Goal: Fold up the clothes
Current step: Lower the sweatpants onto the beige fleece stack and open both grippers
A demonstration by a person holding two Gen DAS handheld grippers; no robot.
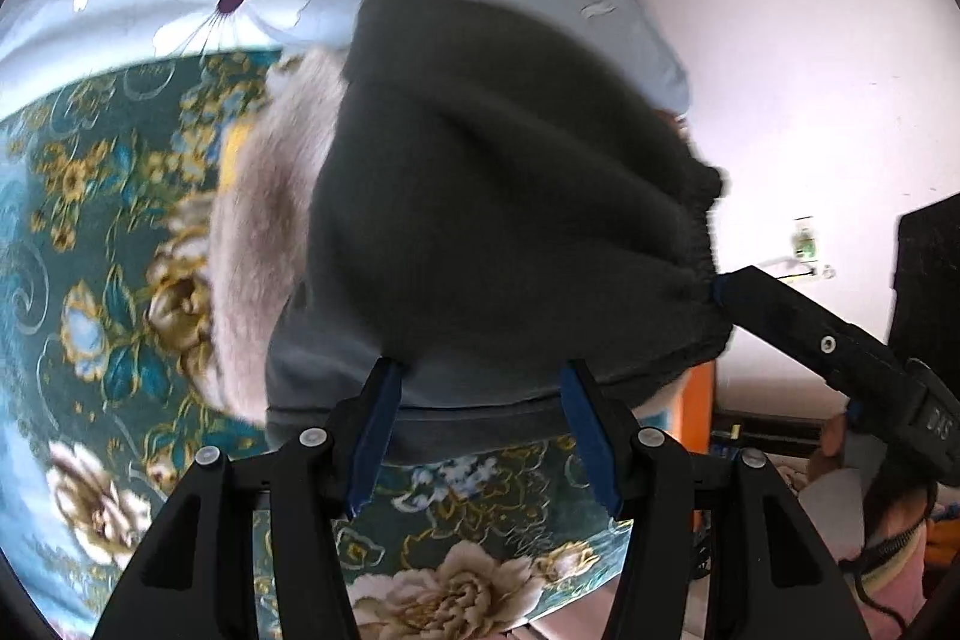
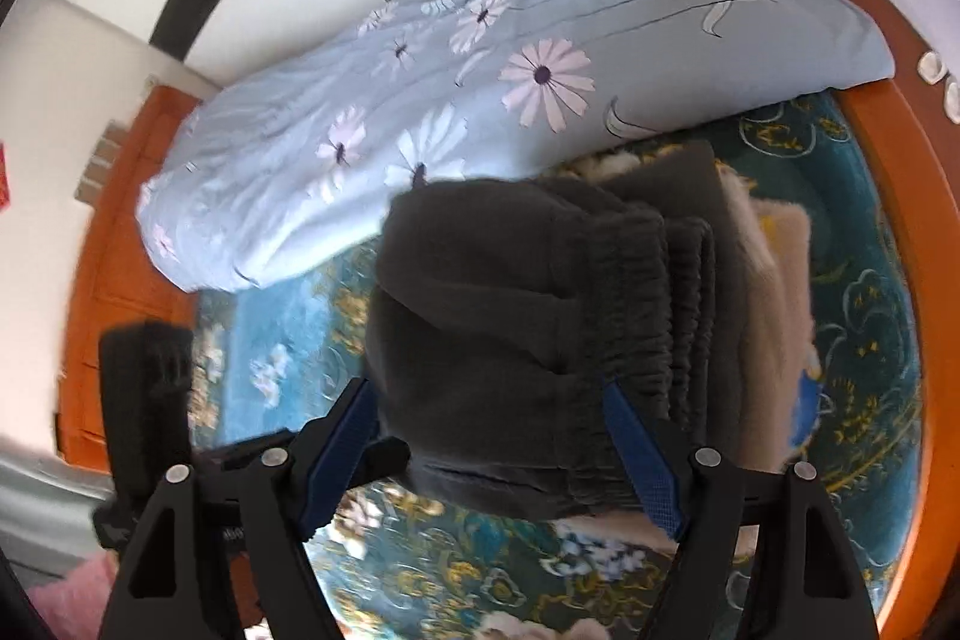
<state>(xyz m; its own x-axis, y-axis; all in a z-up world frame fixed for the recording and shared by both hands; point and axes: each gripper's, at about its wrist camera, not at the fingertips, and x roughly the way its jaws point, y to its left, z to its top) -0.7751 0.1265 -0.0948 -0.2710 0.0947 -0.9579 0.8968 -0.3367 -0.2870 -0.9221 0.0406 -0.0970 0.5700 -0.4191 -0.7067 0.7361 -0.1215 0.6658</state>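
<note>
Two grippers work over a bed with a teal floral bedspread (image 1: 90, 232). Left gripper (image 1: 480, 376) spreads wide, its blue pads at the hem of dark grey sweatpants (image 1: 480, 196), though whether they grip cannot be told. Right gripper (image 2: 492, 394) likewise straddles the elastic waistband (image 2: 636, 292). Beige fleece (image 2: 774, 292) lies beneath; a daisy-print quilt (image 2: 540, 40) sits behind.

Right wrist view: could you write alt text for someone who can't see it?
A folded dark grey garment with a gathered elastic waistband fills the middle, lying between the spread blue-padded fingers of the right gripper. It sits over a beige fleecy garment on a teal floral bedspread, with a pale blue daisy-print duvet behind and the other gripper at lower left.
</note>
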